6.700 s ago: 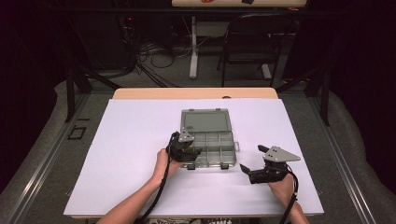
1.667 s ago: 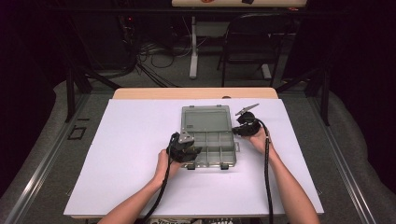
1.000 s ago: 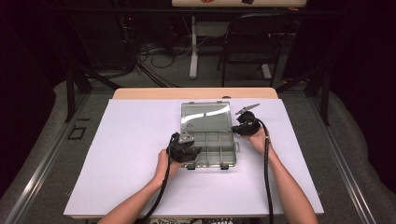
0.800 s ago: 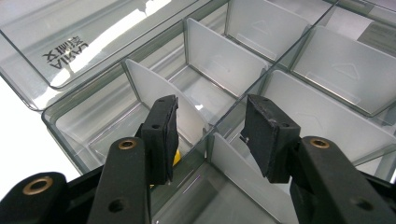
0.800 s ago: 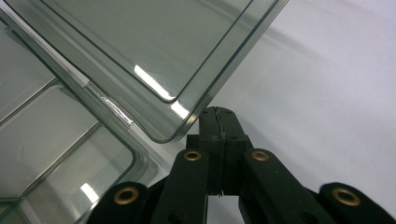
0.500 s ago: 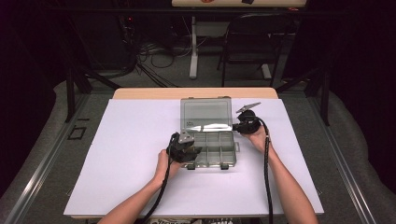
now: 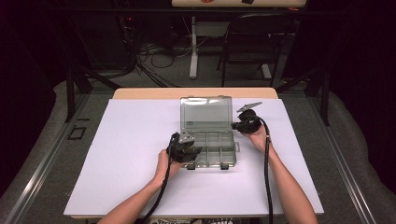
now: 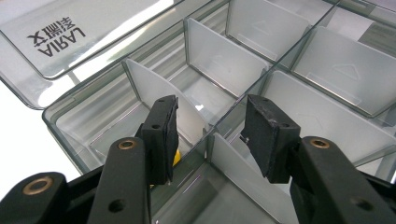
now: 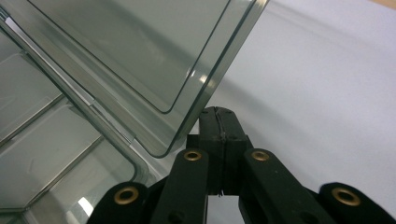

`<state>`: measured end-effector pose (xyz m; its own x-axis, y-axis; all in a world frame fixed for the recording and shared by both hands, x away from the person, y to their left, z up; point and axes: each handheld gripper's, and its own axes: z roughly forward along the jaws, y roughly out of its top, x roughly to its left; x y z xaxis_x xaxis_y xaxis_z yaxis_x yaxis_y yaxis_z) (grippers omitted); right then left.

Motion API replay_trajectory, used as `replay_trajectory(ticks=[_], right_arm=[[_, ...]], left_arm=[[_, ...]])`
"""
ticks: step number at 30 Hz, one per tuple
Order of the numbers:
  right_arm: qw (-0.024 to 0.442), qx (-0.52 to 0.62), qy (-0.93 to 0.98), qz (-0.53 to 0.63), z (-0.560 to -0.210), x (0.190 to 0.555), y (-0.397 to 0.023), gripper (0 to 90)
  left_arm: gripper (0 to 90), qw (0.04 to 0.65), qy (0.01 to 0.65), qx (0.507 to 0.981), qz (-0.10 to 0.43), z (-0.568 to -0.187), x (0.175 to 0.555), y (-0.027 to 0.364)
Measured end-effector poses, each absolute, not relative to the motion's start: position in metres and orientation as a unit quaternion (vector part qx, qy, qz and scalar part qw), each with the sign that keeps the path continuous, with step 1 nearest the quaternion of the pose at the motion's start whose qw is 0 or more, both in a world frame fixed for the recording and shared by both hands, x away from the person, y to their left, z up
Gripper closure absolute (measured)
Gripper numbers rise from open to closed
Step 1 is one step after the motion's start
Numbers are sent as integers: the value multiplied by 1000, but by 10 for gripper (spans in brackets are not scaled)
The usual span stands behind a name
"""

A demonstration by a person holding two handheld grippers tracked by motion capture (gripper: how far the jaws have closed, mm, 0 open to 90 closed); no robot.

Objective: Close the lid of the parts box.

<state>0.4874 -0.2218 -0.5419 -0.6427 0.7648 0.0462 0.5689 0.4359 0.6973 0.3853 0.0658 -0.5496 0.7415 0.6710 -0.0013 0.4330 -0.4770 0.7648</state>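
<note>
**Lid up, right jaws under its corner**

While I hold the left gripper [image 7: 184, 150] at the box's [image 7: 212, 148] near-left corner, its jaws stand half open over a divider wall, gripping nothing that I can see. The box sits mid-table, long axis left to right, its lid [image 7: 206, 113] raised on the far side. My right gripper [image 7: 244, 124] is nearer that lid: jaws pressed together, just under its free right corner. I judge the next push goes up and back. Beneath lies a white sheet [image 7: 130, 140] on the table; beyond, a dark room with a chair [image 7: 252, 42].
</note>
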Motion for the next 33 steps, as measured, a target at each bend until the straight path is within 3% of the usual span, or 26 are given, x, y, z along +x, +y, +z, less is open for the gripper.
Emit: replay_trajectory(ticks=[33], right_arm=[[160,390,824,380,-534,484,-225,900]], left_arm=[[549,394,327,845,151,-550,385,66]])
